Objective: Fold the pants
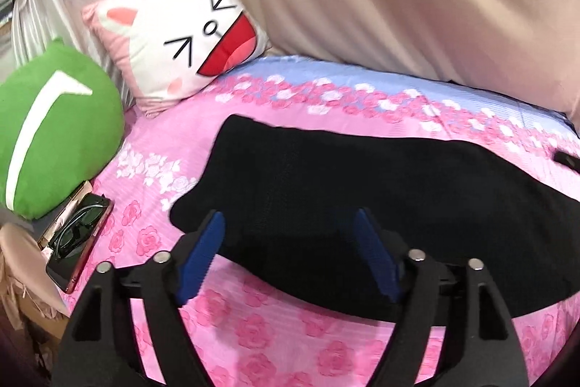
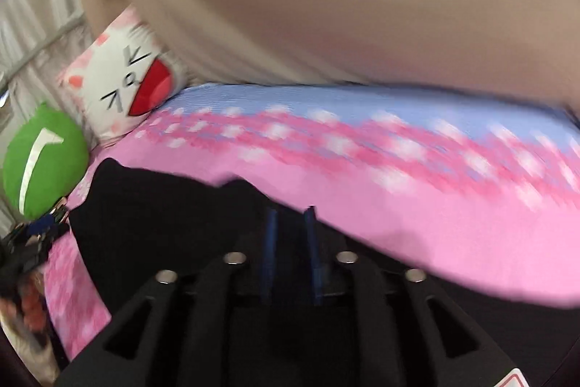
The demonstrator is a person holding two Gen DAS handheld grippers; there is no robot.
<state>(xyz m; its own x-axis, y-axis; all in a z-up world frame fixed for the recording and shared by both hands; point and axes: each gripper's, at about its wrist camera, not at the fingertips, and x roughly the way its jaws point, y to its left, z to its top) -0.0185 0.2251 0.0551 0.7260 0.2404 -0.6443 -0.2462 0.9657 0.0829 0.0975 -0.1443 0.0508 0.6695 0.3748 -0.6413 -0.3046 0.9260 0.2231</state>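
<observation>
Now your black pants [image 1: 362,184] lie flat on the bed [image 1: 253,321], folded into one long band. Its long axis runs along the bed, one end toward the pillow [image 1: 174,35] at the head, the other off toward the foot. Your left tongs [image 1: 290,256] hang wide open above the near edge of the cloth, gripping nothing. Your right tongs [image 2: 291,252] stand slightly parted over the pants; blur hides any contact.

Matt black cloth pants [image 1: 362,187]
</observation>
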